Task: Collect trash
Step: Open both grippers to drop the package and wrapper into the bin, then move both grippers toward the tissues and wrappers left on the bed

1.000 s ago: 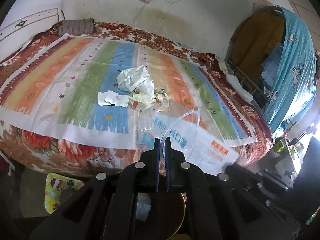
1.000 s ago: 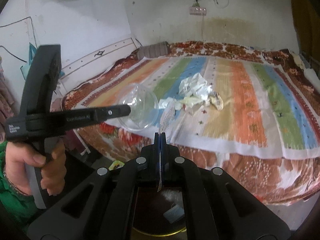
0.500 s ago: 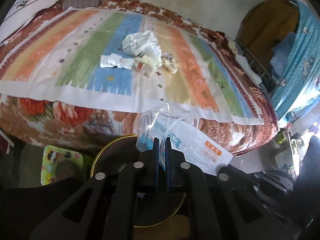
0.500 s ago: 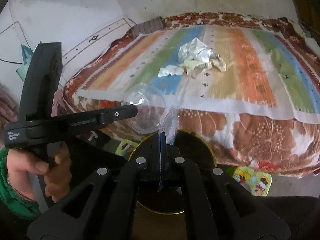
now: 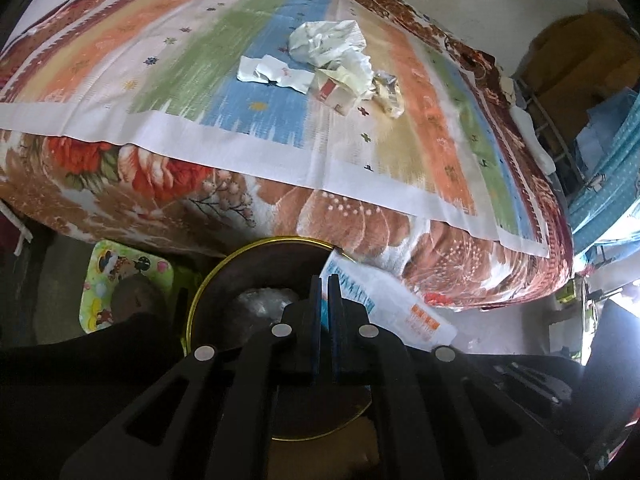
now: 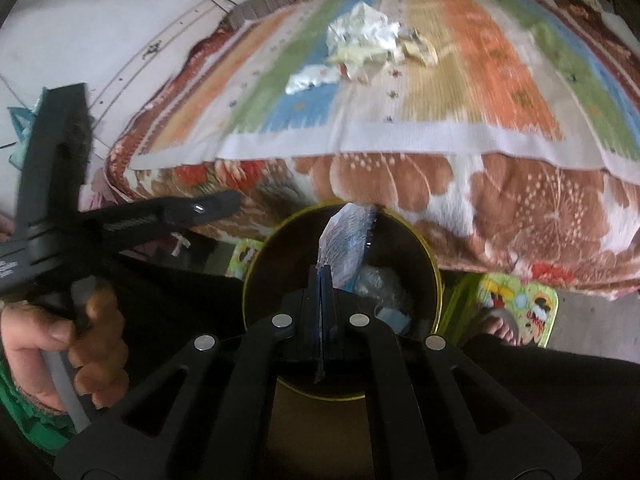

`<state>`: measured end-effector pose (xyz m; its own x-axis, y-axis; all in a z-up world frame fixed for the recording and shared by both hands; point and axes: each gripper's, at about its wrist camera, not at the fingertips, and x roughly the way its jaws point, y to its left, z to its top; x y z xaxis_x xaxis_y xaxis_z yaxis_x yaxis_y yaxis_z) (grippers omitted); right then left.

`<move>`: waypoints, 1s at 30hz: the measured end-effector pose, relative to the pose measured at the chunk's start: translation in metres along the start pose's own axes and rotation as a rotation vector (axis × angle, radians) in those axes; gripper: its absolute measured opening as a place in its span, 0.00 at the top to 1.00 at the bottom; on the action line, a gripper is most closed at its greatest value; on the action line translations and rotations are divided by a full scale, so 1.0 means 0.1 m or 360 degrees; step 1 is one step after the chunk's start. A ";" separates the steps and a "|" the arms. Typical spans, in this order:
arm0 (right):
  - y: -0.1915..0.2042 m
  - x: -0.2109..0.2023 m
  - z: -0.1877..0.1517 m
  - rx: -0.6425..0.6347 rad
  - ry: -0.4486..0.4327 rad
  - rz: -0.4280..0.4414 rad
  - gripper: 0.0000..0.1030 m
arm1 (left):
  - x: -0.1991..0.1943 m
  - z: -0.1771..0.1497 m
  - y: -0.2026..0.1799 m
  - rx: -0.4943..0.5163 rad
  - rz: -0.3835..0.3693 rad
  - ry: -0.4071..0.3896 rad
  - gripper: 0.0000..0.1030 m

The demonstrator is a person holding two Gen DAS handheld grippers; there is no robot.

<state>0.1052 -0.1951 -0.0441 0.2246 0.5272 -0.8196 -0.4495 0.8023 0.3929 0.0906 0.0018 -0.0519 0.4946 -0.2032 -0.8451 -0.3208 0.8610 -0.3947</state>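
Beside the bed point(image 5: 280, 128), only the right view shows a hand point(image 6: 60, 344); both jaws pinch plastic packaging point(image 6: 344, 240).

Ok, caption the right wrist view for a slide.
Right gripper, jaws shut on a clear plastic wrapper, holds it over the gold-rimmed bin beside the bed.

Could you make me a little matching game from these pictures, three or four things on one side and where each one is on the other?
Things:
1. crumpled white paper pile
2. round gold-rimmed dark bin
3. clear printed plastic wrapper
4. cartoon-printed green mat

Places:
A. on the floor by the bin
B. pinched in the right claw above the bin
C. on the striped bedcover
D. on the floor at the foot of the bed

Pairs: 1-C, 2-D, 3-B, 4-A
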 end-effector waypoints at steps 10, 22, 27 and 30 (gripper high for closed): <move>-0.04 0.06 0.02 0.0039 0.0022 -0.0005 0.68 | -0.03 0.03 0.04 -0.0023 0.0024 -0.0030 0.75; -0.04 0.05 0.06 0.0013 0.0004 -0.0063 0.51 | -0.07 0.11 0.11 -0.0058 0.0146 -0.0095 0.42; 0.02 -0.01 0.11 -0.0070 -0.0047 -0.0106 0.40 | -0.07 0.21 0.20 -0.0108 0.0110 -0.0059 0.36; -0.02 -0.03 0.18 -0.0049 -0.0058 -0.0091 0.34 | -0.12 0.30 0.28 -0.0150 0.0076 -0.0065 0.30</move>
<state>0.1212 -0.1934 -0.0346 0.2819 0.4910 -0.8243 -0.4613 0.8227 0.3322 0.1001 0.0421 -0.0414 0.5086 -0.1424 -0.8491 -0.4182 0.8212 -0.3882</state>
